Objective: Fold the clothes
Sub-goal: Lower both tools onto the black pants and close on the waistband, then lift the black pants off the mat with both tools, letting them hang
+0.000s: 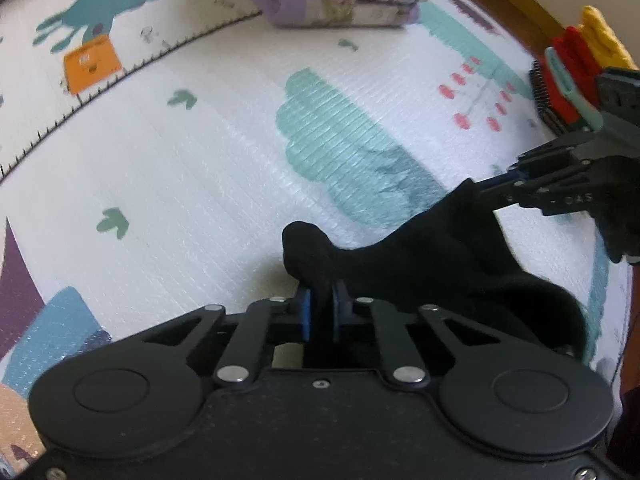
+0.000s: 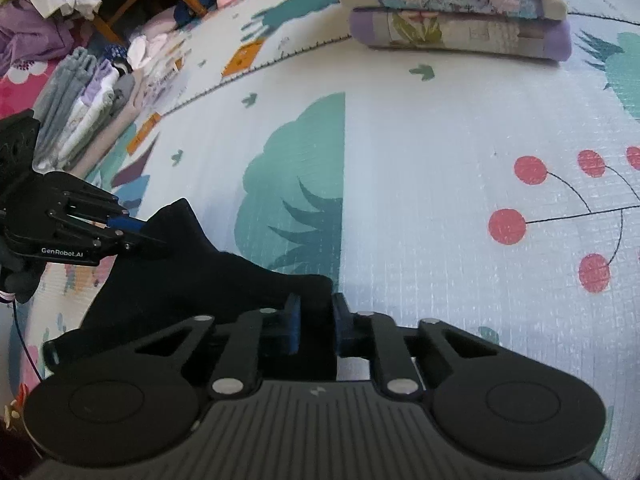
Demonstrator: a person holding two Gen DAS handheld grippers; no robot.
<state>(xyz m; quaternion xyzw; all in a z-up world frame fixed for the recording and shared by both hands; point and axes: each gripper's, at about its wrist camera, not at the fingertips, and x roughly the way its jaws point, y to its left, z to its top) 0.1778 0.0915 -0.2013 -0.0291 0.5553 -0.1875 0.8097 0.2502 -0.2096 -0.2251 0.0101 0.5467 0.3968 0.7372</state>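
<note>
— Where is the black garment (image 1: 432,256) lying?

— On the play mat (image 1: 200,168), strung between both tools. The left gripper (image 1: 320,308) is pinching one corner, the right gripper (image 2: 316,316) is pinching the other.

— It's looking light and floppy, isn't it?

— Yes, it's sagging in the middle; corners seem the sensible places to be gripping.

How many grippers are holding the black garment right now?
2. The left gripper pinches one end of the black garment low over the mat; the right gripper pinches the other end. More of the cloth may be hidden beneath them.
</note>
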